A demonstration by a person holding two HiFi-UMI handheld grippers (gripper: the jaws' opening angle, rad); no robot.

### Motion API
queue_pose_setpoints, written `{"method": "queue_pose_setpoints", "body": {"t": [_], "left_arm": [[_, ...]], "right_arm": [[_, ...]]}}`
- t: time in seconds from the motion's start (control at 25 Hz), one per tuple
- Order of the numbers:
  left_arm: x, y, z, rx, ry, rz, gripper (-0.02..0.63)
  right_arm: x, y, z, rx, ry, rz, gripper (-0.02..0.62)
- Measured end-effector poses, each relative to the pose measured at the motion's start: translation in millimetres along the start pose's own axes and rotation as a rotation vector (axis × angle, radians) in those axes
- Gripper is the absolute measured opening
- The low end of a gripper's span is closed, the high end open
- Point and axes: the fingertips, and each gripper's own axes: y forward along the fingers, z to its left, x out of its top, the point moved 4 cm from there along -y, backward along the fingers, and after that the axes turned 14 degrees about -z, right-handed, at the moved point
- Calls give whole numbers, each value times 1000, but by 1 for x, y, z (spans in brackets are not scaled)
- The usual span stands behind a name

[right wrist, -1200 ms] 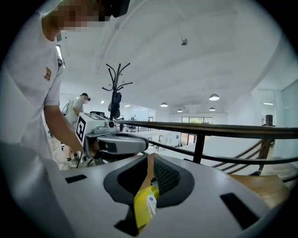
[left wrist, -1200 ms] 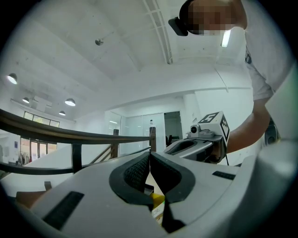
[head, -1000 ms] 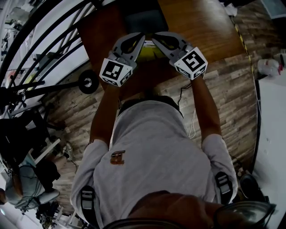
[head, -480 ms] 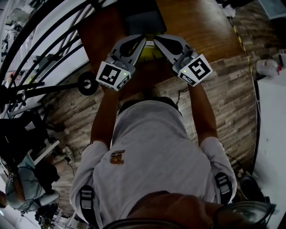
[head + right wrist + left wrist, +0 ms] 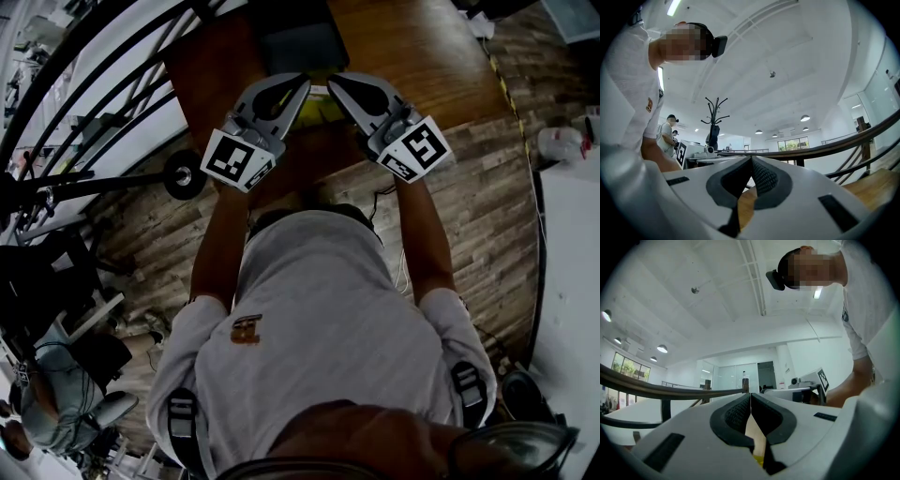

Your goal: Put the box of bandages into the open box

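Observation:
In the head view a yellow-green bandage box (image 5: 317, 110) lies on the brown wooden table (image 5: 422, 56), partly hidden under both grippers. Beyond it, at the table's far side, sits a dark box (image 5: 298, 45); its inside is too dark to read. My left gripper (image 5: 302, 84) and right gripper (image 5: 334, 81) point inward above the bandage box, tips close together. In the left gripper view the left gripper (image 5: 750, 395) is shut with nothing between the pads, a bit of yellow showing below. The right gripper (image 5: 751, 159) is likewise shut and empty.
A black curved railing (image 5: 94, 84) runs along the table's left. A round black fitting (image 5: 185, 172) sits by the table corner. Wood-plank floor (image 5: 487, 187) lies right of the table, with a white table (image 5: 572, 281) at the far right. Both gripper views tilt up at the ceiling.
The right gripper's marker cube has swung right and slightly down while its jaws closed. The left gripper shifted a little left. The bandage box stays on the table.

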Motion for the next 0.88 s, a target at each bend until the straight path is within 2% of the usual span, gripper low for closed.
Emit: {"method": "queue_pose_setpoints", "body": {"t": [0.88], "left_arm": [[4, -2, -1, -2, 8, 0, 20]], "right_arm": [[-1, 3, 4, 21, -2, 12, 32]]}}
